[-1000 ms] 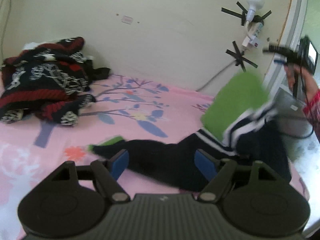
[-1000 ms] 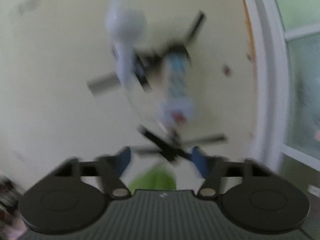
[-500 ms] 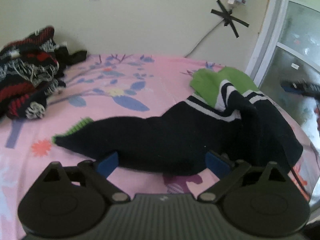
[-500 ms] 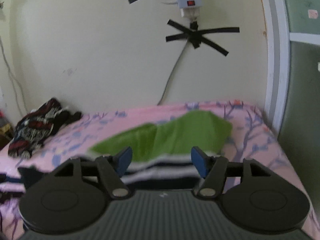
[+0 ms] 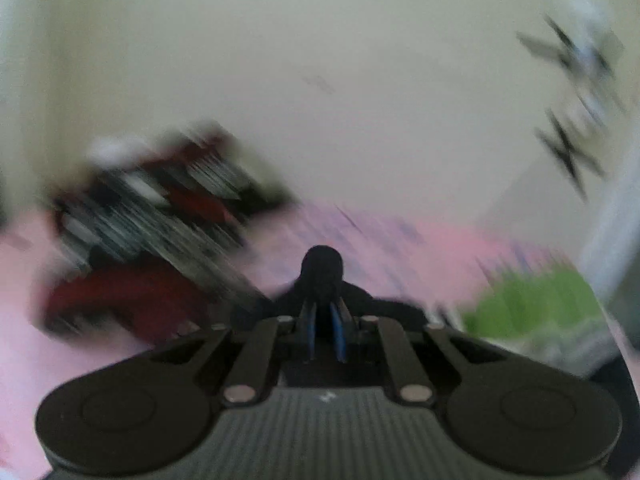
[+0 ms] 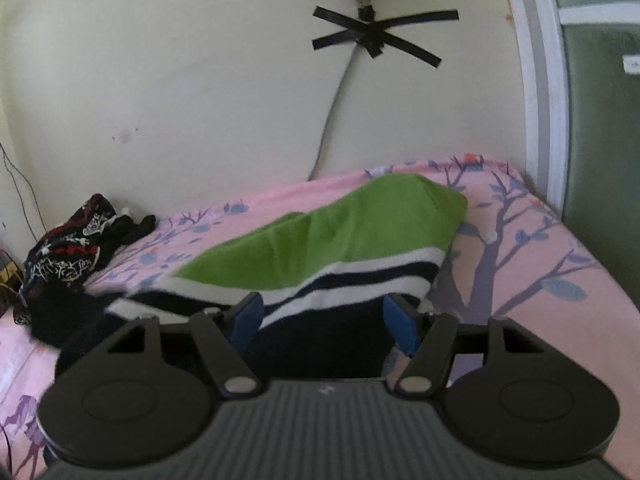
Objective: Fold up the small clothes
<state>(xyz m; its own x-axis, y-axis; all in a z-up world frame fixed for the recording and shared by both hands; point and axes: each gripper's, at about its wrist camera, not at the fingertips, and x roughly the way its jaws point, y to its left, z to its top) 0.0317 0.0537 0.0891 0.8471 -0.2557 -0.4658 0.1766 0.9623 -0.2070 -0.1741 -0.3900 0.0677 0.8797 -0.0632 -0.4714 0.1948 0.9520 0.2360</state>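
Observation:
A small sweater, green on top with white and navy stripes and a navy body point(image 6: 340, 228), lies on the pink floral bed sheet point(image 6: 560, 264). My right gripper point(image 6: 326, 322) is open, its blue pads on either side of the navy part. The left wrist view is badly blurred. In it my left gripper point(image 5: 323, 334) is shut on a bunch of the sweater's navy cloth point(image 5: 322, 268), which sticks up between the pads. The sweater's green part point(image 5: 536, 304) shows at the right.
A pile of black, red and white knitwear point(image 6: 68, 256) lies at the far left of the bed by the wall; it also shows in the left wrist view point(image 5: 152, 232). A cable and power strip taped to the wall point(image 6: 372, 36). A window frame point(image 6: 540, 80) bounds the right.
My left gripper has shut on the navy cloth and swung left and up, blurring its view. My right gripper has come down closer over the sweater, still open.

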